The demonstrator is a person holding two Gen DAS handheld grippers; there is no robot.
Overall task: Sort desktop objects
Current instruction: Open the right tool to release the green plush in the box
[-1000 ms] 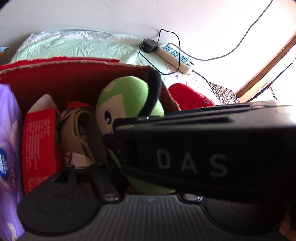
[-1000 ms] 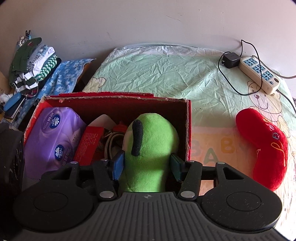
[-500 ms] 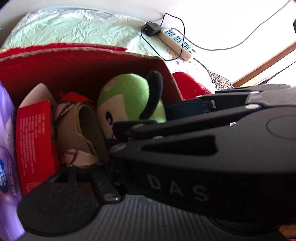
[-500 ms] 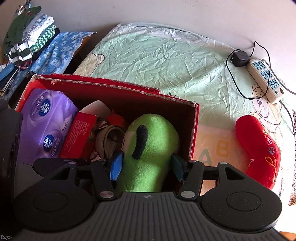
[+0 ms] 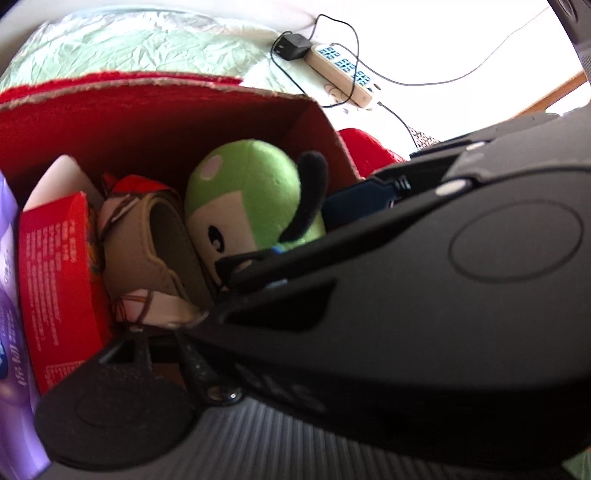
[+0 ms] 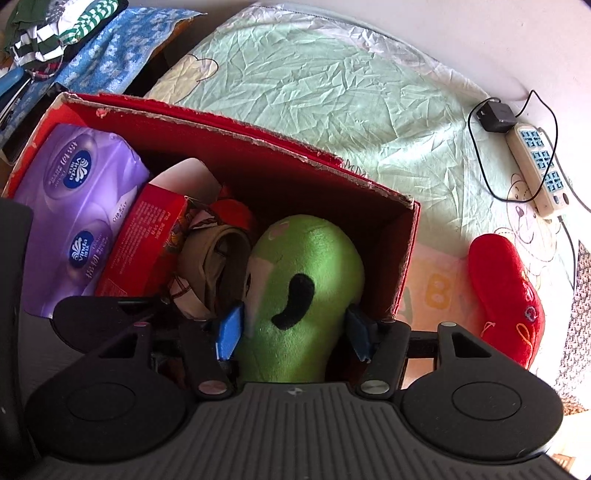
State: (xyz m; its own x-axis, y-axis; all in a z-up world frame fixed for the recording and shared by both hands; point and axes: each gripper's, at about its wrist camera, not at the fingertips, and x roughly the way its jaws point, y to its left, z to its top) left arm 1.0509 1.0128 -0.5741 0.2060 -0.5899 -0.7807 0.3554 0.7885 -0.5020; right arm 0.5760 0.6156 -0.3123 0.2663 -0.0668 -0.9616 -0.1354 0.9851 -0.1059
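Note:
A green plush toy [image 6: 306,291] stands at the right end of the red cardboard box [image 6: 258,147]. My right gripper [image 6: 293,332] is shut on the plush, its blue pads on both sides, holding it low in the box. The plush also shows in the left wrist view [image 5: 251,195]. The box also holds a purple tissue pack [image 6: 77,206], a red carton [image 6: 144,243] and a tan sandal [image 6: 210,269]. A red plush [image 6: 509,299] lies on the mat right of the box. My left gripper's fingers are hidden behind the right gripper's black body [image 5: 424,295].
A white power strip [image 6: 535,166] with a black adapter and cable lies at the back right on the green mat [image 6: 332,85]. Folded clothes [image 6: 55,33] and blue cloth lie at the far left.
My right gripper has lowered the green plush deeper into the box and tilted downward. The right gripper's body fills more of the left wrist view.

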